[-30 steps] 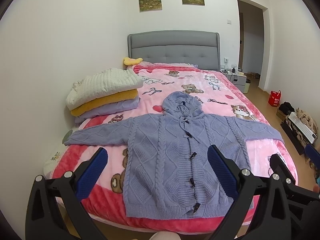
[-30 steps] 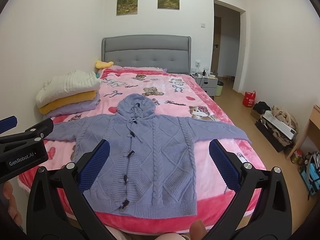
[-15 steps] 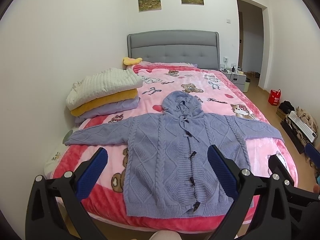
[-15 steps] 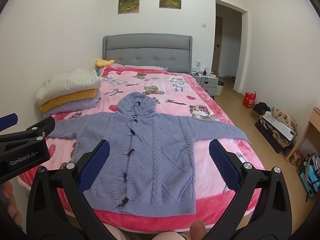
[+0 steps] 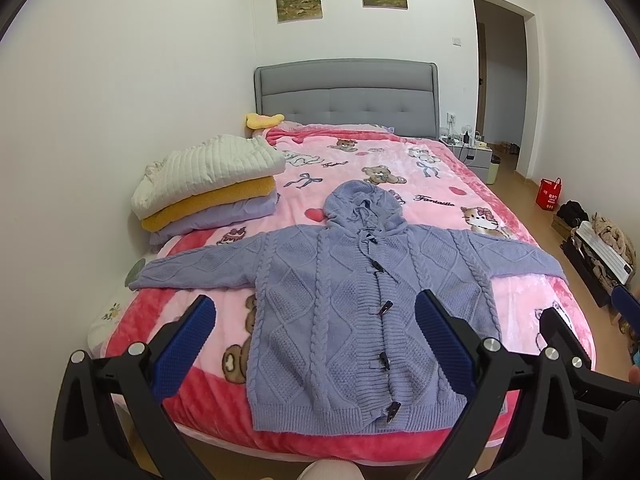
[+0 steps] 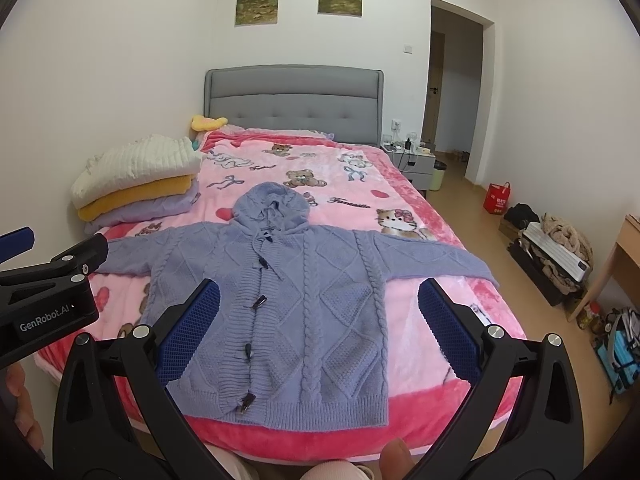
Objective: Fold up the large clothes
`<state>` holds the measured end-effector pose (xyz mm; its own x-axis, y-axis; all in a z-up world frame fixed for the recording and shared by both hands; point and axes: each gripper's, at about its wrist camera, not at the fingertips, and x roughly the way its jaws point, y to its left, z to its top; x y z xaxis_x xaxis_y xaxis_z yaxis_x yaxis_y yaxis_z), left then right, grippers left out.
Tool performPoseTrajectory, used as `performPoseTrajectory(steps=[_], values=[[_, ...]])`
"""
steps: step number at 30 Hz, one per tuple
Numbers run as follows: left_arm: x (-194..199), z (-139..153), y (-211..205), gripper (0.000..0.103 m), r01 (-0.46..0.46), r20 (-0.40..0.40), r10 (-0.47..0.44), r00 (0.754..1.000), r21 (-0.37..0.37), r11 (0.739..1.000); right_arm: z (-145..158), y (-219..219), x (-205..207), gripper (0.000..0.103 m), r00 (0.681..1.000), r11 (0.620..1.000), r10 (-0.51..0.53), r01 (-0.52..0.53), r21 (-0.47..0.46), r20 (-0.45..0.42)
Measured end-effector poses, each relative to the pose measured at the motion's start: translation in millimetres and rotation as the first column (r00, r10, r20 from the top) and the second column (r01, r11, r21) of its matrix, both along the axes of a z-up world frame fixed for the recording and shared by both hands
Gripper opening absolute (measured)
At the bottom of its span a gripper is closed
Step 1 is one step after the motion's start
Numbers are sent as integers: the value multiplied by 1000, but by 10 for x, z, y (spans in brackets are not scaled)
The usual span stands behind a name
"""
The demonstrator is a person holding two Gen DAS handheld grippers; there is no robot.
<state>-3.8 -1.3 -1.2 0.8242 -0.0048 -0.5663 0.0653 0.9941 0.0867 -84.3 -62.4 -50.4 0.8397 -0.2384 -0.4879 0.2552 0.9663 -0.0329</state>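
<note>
A blue-grey hooded cable-knit cardigan (image 5: 332,304) lies flat and face up on the pink bed (image 5: 452,204), sleeves spread, hem at the near edge. It also shows in the right wrist view (image 6: 316,296). My left gripper (image 5: 316,344) is open and empty, held above the foot of the bed. My right gripper (image 6: 320,328) is open and empty too, beside it; part of the left gripper's body (image 6: 44,296) shows at the left of the right wrist view.
A stack of folded clothes (image 5: 208,188), white, yellow and lilac, sits at the bed's left against the wall. A grey headboard (image 5: 344,96) is at the back. A nightstand (image 6: 408,160), a red bag (image 6: 496,198) and floor clutter (image 6: 552,252) are to the right.
Both views have shifted slightly; the right gripper has edged a little closer to the bed. The cardigan has not moved and both grippers stay open.
</note>
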Motion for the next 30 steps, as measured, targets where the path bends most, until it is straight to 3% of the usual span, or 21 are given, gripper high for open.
performPoseTrajectory(steps=[6,11,14,16,18,21,23,25,30], values=[[46,-34,41,98,-12,-5,12,1000,2,1000,-5,8,-5,95,1000,1000,1,-1,-7,6],[89,-81,83,98,-44,64,42,997,31,999,-28,-49,49,95,999,1000,-23,22,18,33],[173,-107,185,98,-21,56,24,998,-53,998,-74,-96,107,95,996,998,-66,65,17,62],[296,-159,264,98,-5,33,9,999,-132,991,-144,-101,233,95,996,996,-78,80,-36,37],[462,-255,306,98,-9,26,13,1000,-151,988,-215,-90,361,95,997,995,-68,70,-77,28],[729,-448,323,97,-33,49,39,998,-119,992,-355,-94,617,95,999,994,-31,35,-104,39],[937,-607,351,96,-21,47,28,999,-137,990,-496,-128,873,95,999,994,-35,36,-101,11],[1167,-755,367,91,-38,17,41,999,-126,991,-606,-158,1100,95,999,996,-32,31,-79,-7],[1672,-1032,368,90,-44,-1,44,999,-62,997,-795,-247,1660,95,1000,1000,3,-3,-11,19]])
